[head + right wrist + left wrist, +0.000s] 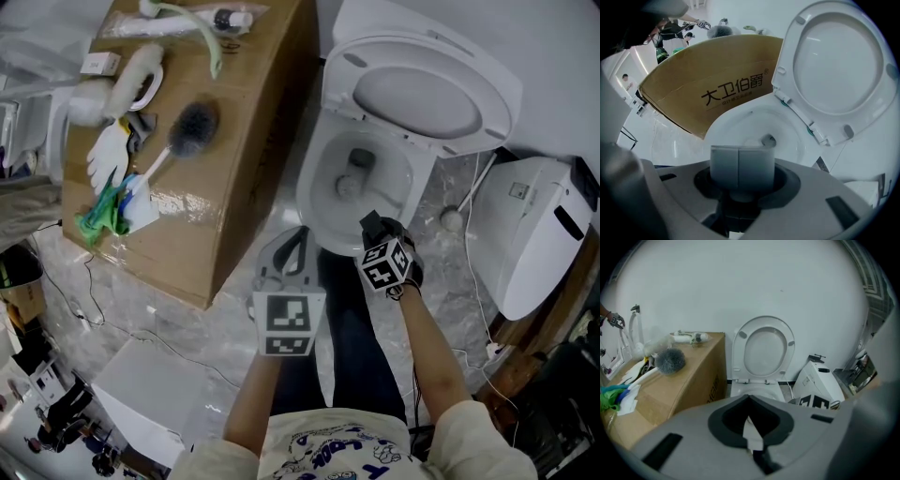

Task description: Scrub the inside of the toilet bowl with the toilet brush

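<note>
The toilet brush [187,131], with a grey bristle head and a white handle, lies on top of a cardboard box [234,187] to the left of the toilet; nothing holds it. It also shows in the left gripper view as the brush [670,361]. The white toilet bowl [323,202] stands open with its lid [431,89] raised. My right gripper [372,222] hovers over the bowl's near rim, shut and empty; its pads [726,164] meet in front of the bowl [740,126]. My left gripper [302,232] is shut and empty, just left of the bowl's front; its tips [749,420] point at the toilet [761,352].
The box top also carries white gloves [111,155], a green cloth [103,214] and a bottle [230,19]. A second white toilet unit [539,234] lies on the floor at right, with cables [478,300] near it. A white box [150,389] sits at lower left.
</note>
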The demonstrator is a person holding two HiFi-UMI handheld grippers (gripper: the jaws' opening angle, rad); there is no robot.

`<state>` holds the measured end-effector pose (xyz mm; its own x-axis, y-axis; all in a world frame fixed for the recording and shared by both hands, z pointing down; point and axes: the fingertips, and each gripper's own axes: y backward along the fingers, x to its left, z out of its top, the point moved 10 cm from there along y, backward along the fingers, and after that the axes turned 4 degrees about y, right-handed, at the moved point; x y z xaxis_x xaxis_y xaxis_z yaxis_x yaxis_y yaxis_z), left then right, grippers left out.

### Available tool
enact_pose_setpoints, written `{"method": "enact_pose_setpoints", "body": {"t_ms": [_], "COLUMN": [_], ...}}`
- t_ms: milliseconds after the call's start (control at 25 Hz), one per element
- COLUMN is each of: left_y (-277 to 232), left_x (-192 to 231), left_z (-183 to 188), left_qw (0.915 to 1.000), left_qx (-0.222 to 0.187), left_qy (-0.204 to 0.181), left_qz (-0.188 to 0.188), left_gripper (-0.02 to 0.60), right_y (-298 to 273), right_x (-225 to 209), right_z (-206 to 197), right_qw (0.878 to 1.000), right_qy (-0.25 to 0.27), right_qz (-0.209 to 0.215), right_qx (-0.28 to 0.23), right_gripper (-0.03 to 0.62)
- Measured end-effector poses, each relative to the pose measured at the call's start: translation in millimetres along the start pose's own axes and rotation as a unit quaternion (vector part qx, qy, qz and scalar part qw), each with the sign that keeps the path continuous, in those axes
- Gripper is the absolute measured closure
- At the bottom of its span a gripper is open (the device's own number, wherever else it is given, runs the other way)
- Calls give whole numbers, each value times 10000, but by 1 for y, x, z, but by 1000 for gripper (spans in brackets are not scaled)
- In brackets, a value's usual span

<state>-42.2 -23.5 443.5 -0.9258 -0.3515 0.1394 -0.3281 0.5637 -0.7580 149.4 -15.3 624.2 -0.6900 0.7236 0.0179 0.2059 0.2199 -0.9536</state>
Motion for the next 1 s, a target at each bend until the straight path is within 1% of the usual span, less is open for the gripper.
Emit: {"method": "enact_pose_setpoints", "body": {"t_ms": [240,680,800,1000], "left_y": [1,-3,-4,-4], "left_x": [-3,-9,-8,-7], "left_z": [-4,-7,-6,-5], "left_qw": [10000,10000,10000,10000], "left_qx": [44,67,62,52], "left_qy": [-11,-35,-42,-33], "left_qz": [19,-44,-51,-44], "left_gripper": [580,580,580,580], "right_y": [-11,-27,-25,-16], "right_x": [-12,-31,-30,-20], "right_z": [-4,2,2,-2], "right_qw": [9998,9995,9995,9998], "right_qy": [-182,-234,-231,-81], "right_qz": [-91,-171,-172,-146], "right_qx": [48,144,144,129], "right_gripper": [427,427,427,427]}}
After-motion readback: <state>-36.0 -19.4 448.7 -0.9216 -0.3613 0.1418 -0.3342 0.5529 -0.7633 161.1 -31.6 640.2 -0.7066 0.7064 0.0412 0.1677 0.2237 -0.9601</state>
